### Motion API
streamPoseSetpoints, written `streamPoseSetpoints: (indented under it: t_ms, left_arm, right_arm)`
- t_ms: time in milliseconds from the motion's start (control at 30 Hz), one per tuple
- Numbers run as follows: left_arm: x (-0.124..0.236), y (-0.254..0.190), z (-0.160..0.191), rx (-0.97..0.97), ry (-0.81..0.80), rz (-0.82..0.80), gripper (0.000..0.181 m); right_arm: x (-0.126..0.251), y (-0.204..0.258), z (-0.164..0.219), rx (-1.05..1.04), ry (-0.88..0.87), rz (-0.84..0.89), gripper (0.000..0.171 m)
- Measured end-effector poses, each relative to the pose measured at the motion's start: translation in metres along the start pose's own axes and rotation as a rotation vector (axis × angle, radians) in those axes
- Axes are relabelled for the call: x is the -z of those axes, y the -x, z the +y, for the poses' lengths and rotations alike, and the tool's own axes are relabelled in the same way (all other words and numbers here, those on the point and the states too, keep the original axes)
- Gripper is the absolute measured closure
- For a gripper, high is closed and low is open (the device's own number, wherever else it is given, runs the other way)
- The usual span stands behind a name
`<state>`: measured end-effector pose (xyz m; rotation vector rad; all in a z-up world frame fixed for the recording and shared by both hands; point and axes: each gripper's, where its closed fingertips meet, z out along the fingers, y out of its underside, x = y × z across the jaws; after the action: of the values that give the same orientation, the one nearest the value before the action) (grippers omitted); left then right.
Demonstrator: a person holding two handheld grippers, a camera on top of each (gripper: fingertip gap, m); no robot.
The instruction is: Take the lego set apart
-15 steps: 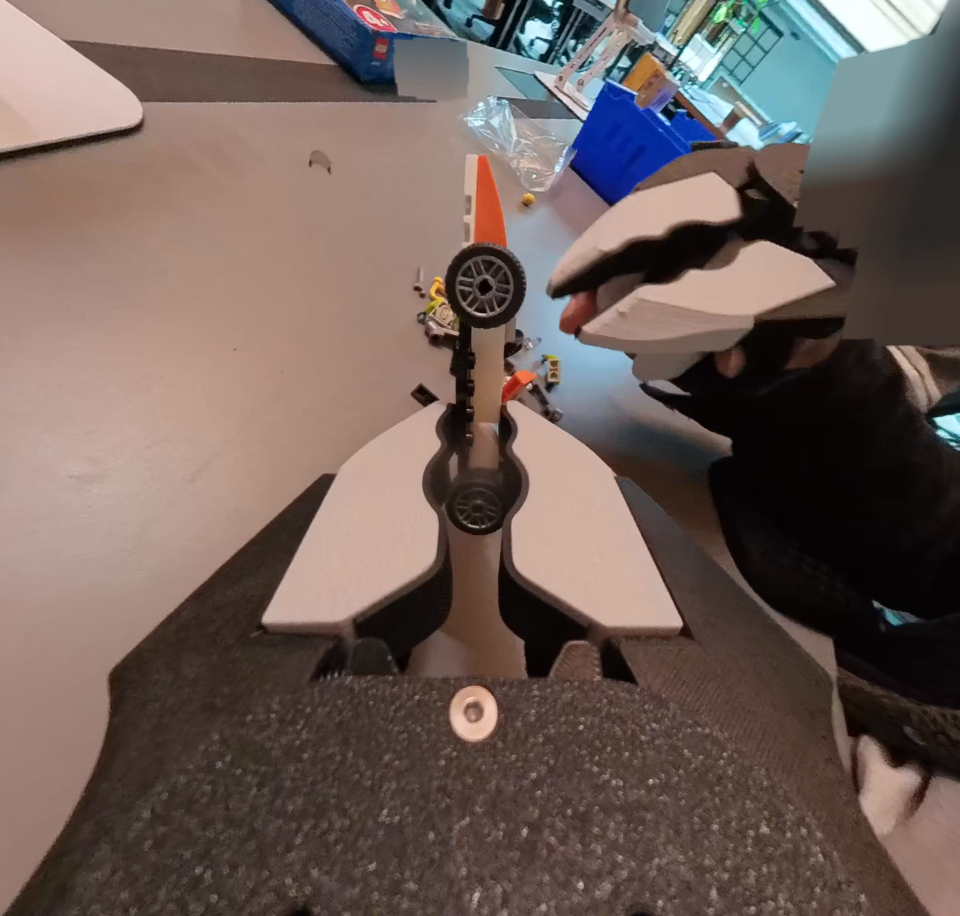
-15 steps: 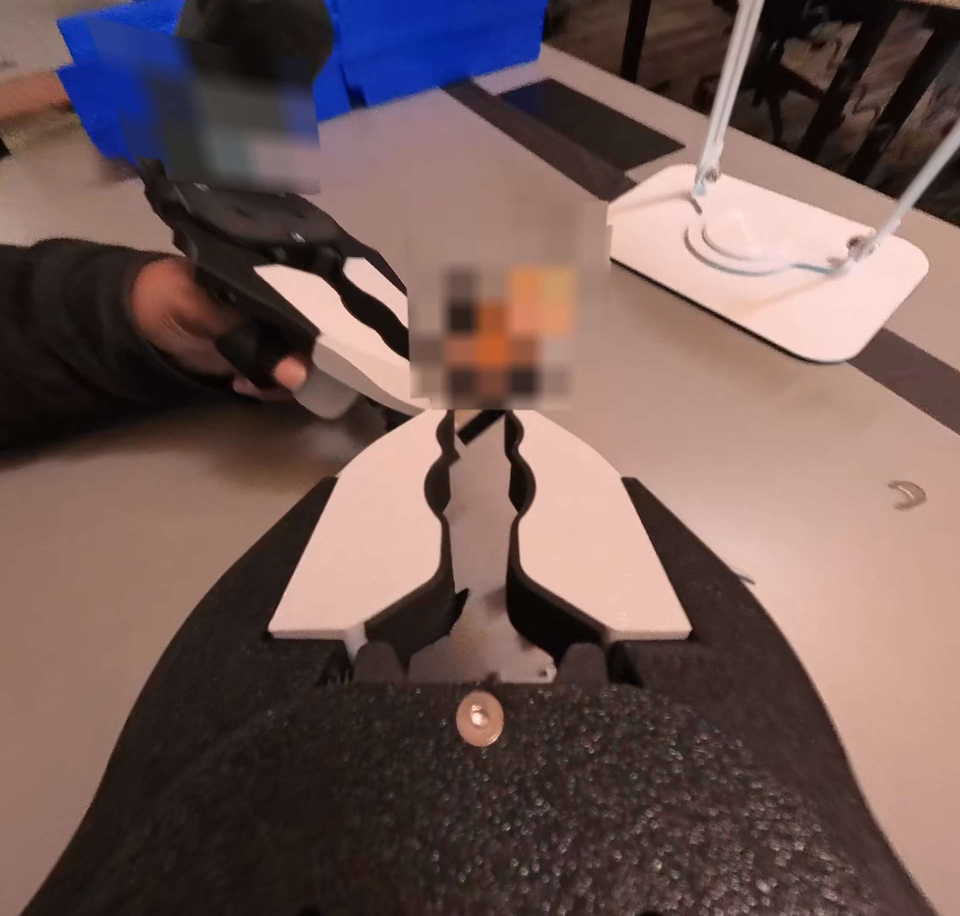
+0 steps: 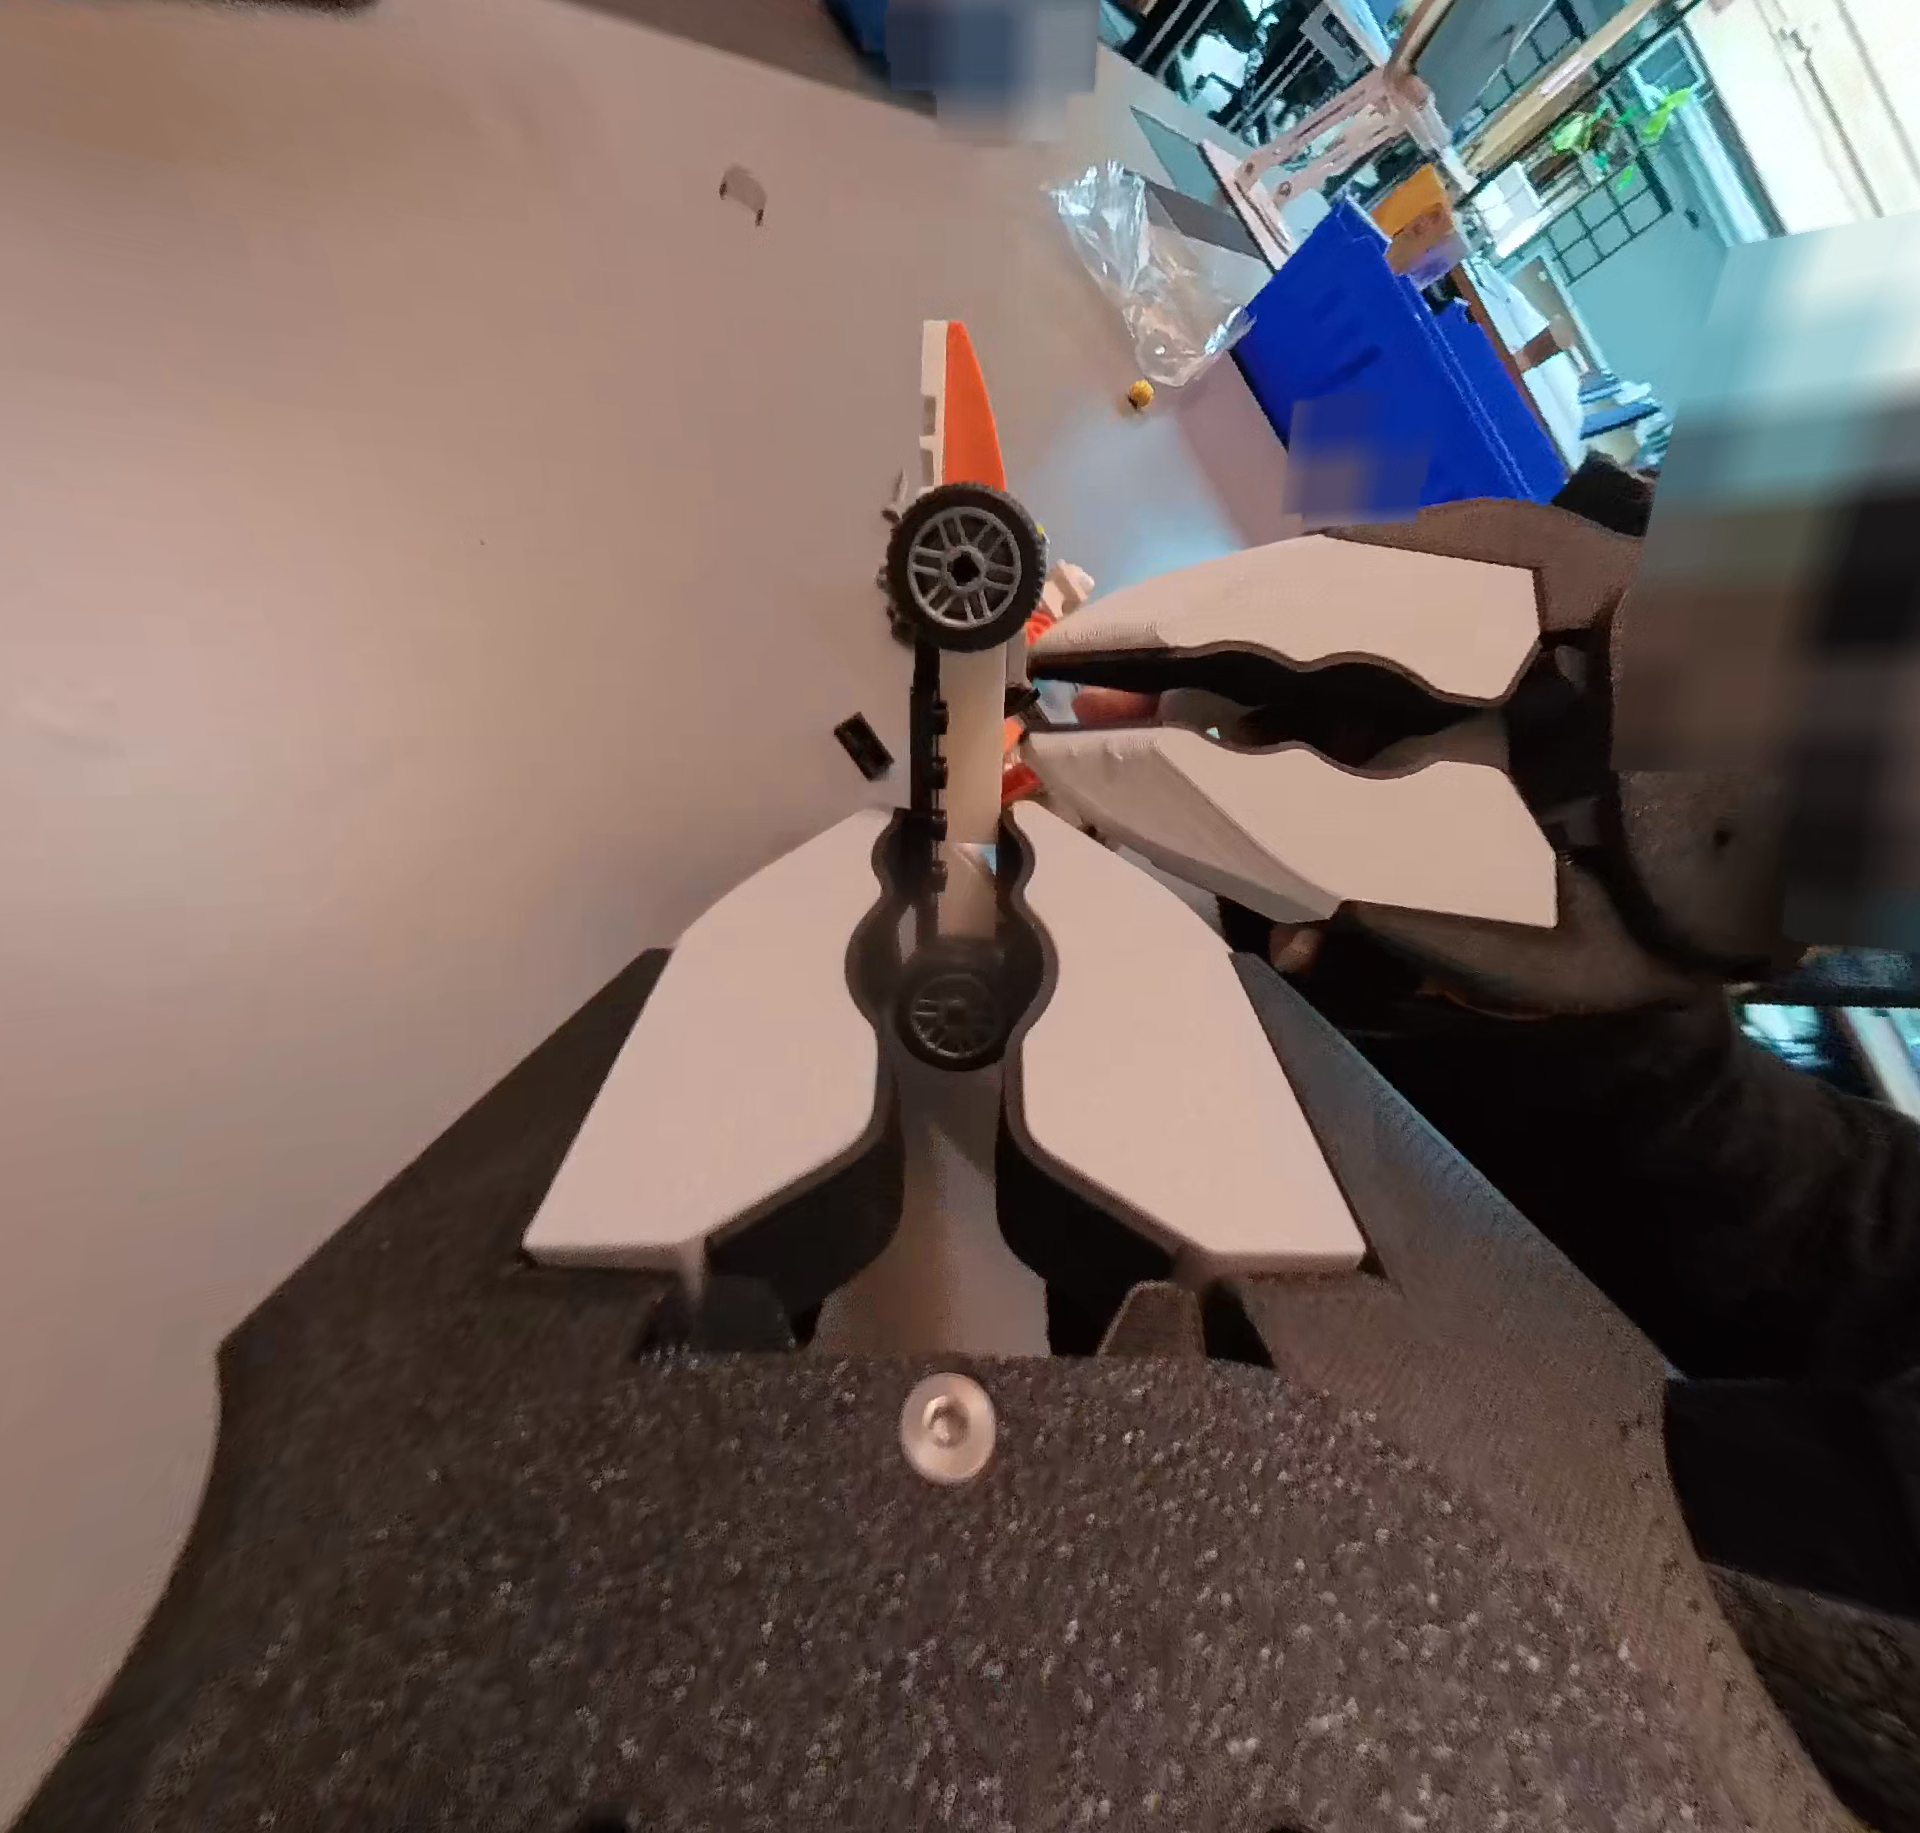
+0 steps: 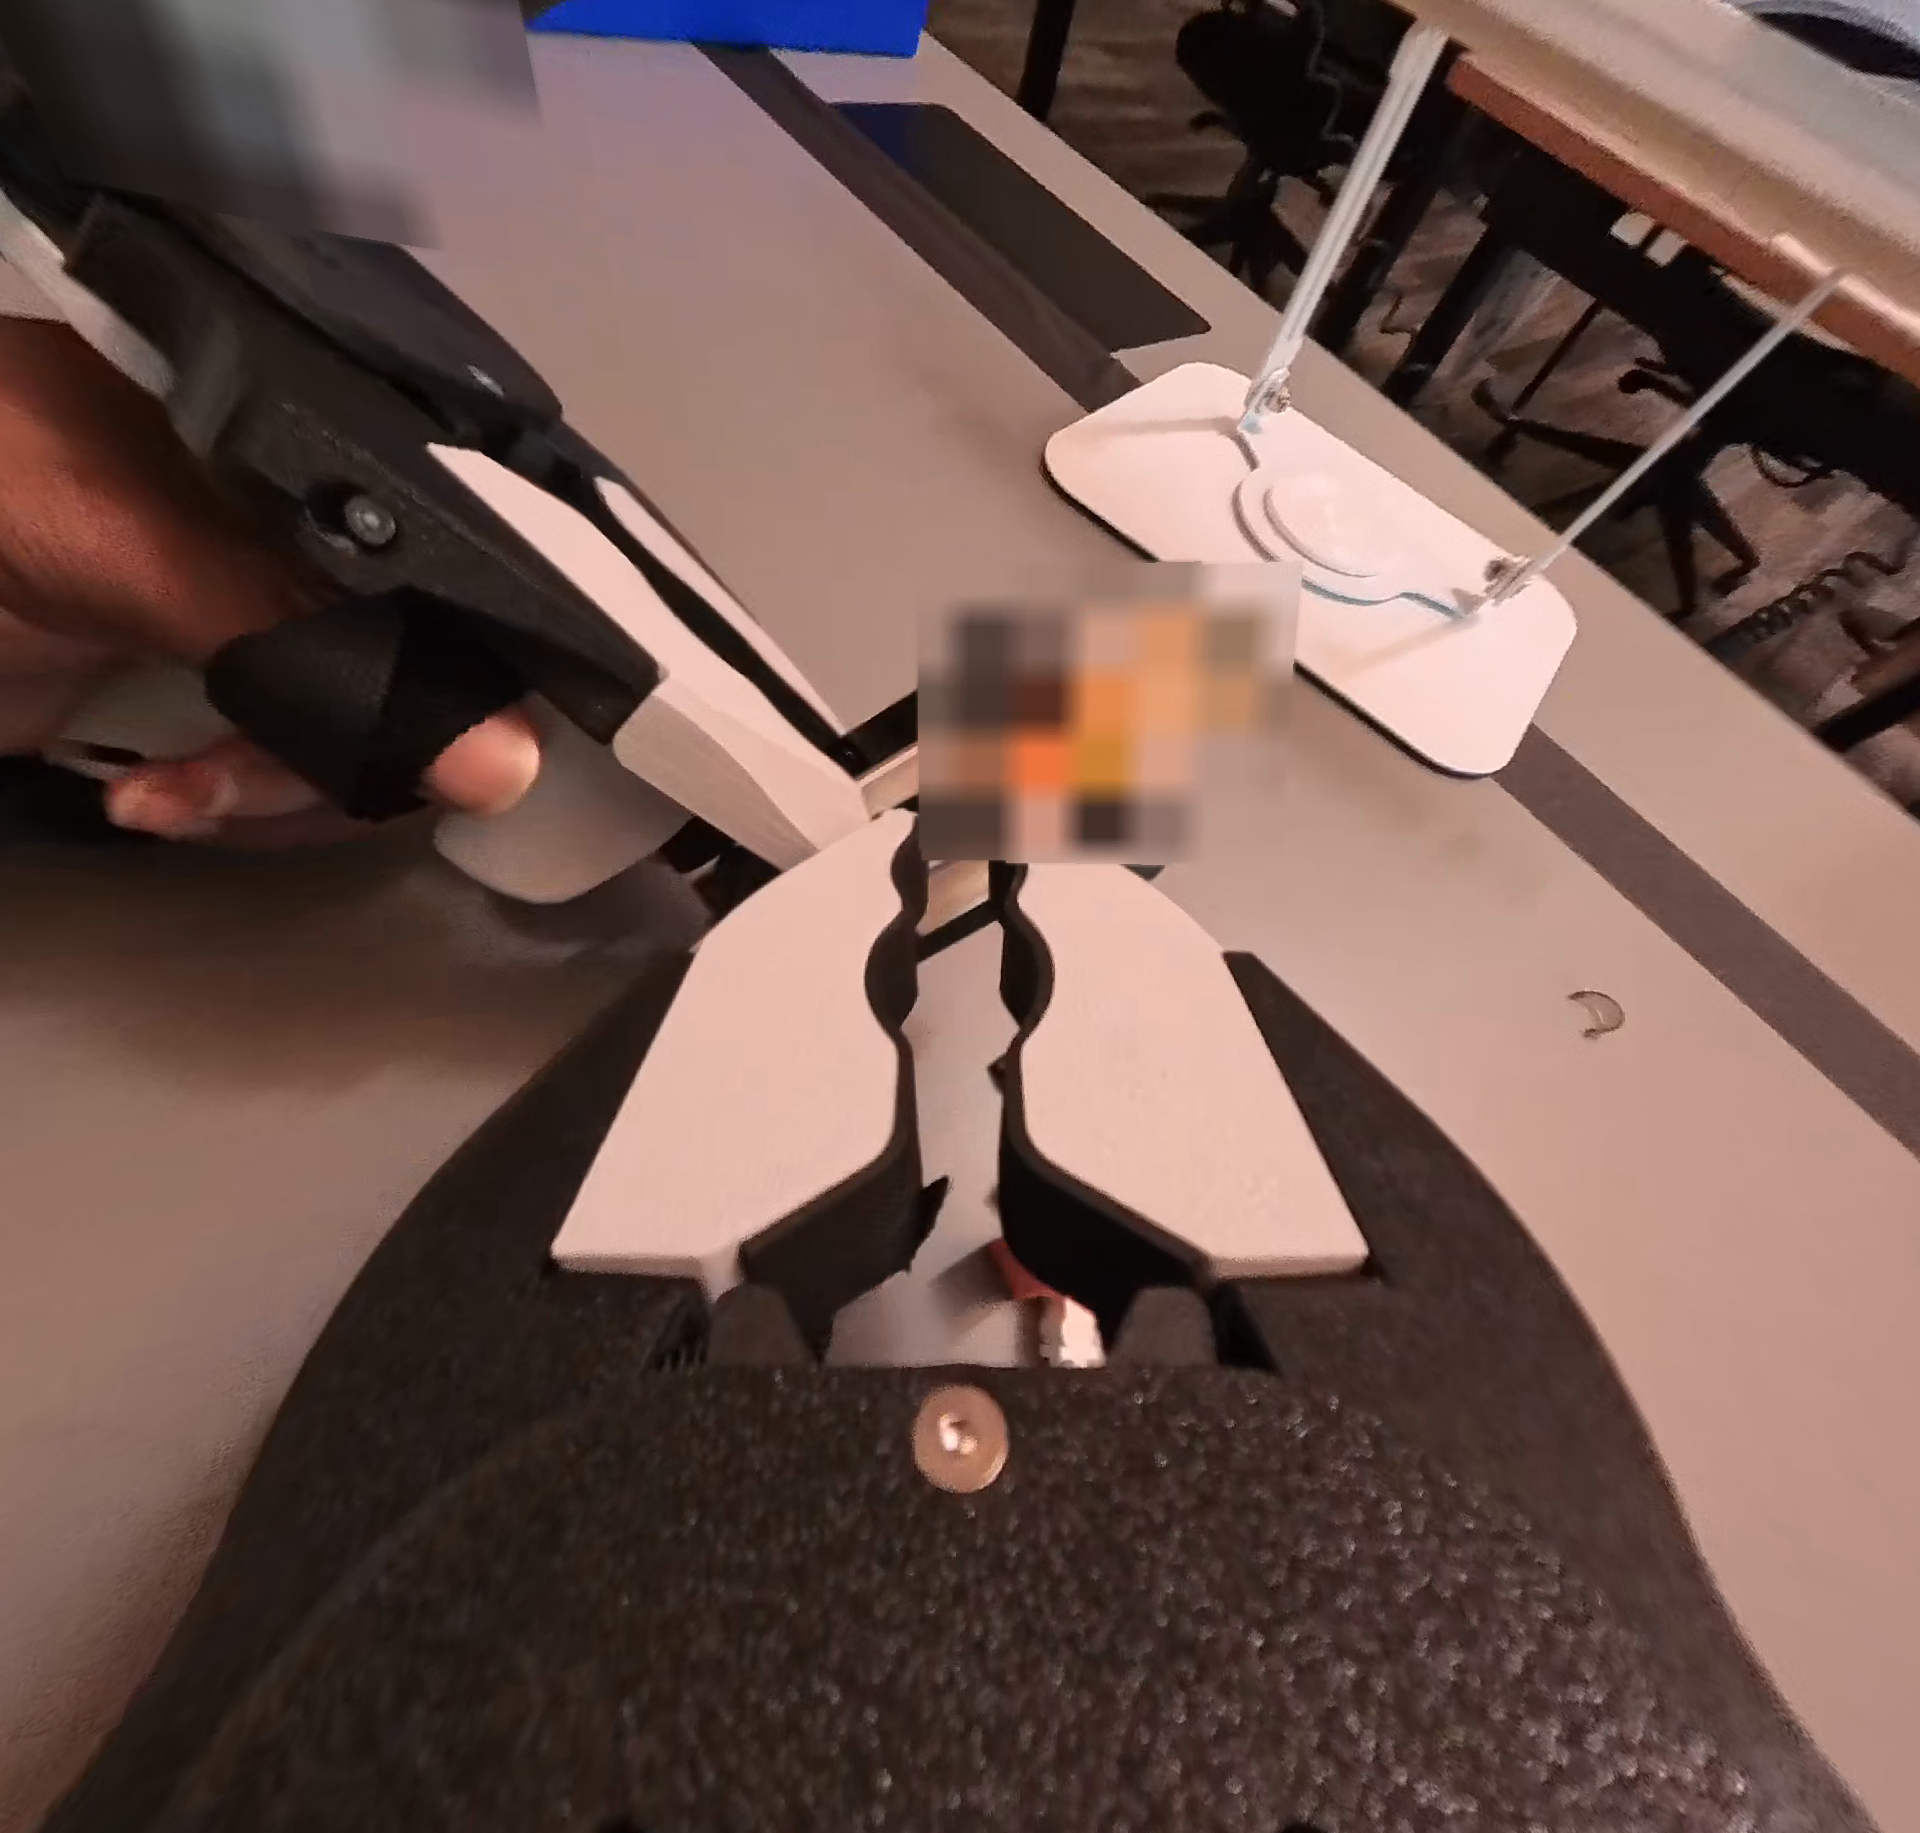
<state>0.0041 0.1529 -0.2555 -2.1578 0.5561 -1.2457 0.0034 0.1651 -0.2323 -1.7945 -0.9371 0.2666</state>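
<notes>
Lego car [image 3: 961, 640] is pinched in left claw [image 3: 951, 827]; right claw [image 3: 1023, 718] slightly parted, above grey table [image 3: 364, 536].

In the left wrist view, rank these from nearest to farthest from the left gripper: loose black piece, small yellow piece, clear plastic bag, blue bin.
From the left gripper:
1. Loose black piece, just left of the fingertips.
2. Small yellow piece, farther ahead, right.
3. Clear plastic bag, just beyond it.
4. Blue bin, far right; near the bag's depth, hard to separate.

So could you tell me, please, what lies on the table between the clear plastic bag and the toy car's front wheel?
In the left wrist view, one small yellow piece lies on the grey table between the bag and the wheel.
</notes>
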Motion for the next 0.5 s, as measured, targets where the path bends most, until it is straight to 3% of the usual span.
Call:
streamPoseSetpoints:
  t_ms: [200,500]
  left_arm:
    - [-0.0016,-0.0031,0.005,0.103,0.025,0.056,0.166]
    - [0.0004,-0.0025,0.004,0.111,0.029,0.065,0.166]
  right_arm:
    - [-0.0029,0.0012,0.0054,0.128,0.034,0.048,0.166]
    - [-0.0023,-0.0004,0.0095,0.252,0.051,0.065,0.167]
